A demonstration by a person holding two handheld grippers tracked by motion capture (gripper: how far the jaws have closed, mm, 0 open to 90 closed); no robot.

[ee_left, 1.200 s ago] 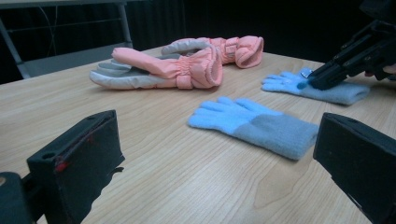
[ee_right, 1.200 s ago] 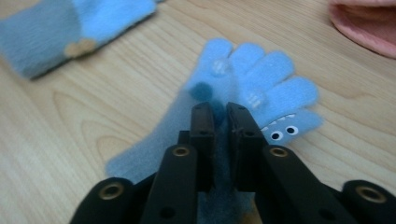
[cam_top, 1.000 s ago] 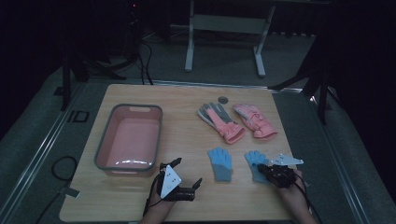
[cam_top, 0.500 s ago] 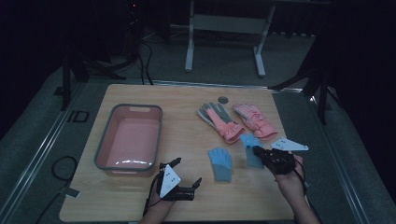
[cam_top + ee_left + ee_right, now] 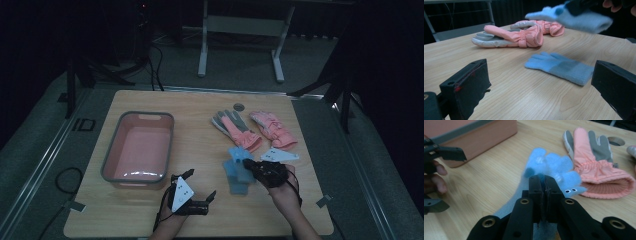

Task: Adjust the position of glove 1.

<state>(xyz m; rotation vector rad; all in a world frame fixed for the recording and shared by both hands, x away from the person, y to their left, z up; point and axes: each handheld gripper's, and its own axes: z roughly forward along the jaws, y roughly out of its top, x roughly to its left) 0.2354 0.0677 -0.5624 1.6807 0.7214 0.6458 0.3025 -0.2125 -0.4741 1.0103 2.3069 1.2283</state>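
A blue knit glove (image 5: 239,154) (image 5: 549,167) hangs off the table with my right gripper (image 5: 251,166) (image 5: 545,182) shut on it. It hovers partly over a second blue glove (image 5: 235,181) (image 5: 560,67), which lies flat on the wooden table (image 5: 200,115). From the left gripper view the held glove (image 5: 574,17) is blurred at the top. My left gripper (image 5: 200,184) rests low near the table's front edge, jaws wide open and empty, facing the flat blue glove. Two pink and grey gloves (image 5: 235,129) (image 5: 272,129) (image 5: 516,33) lie beyond.
A pink tub (image 5: 137,150) (image 5: 474,135) with a grey rim stands at the table's left. A round hole (image 5: 239,106) sits near the far edge. A metal stand (image 5: 240,30) is on the floor behind the table.
My right gripper has risen and moved left with the blue glove, lifting it off the table and over the other blue glove. The left gripper has stayed put.
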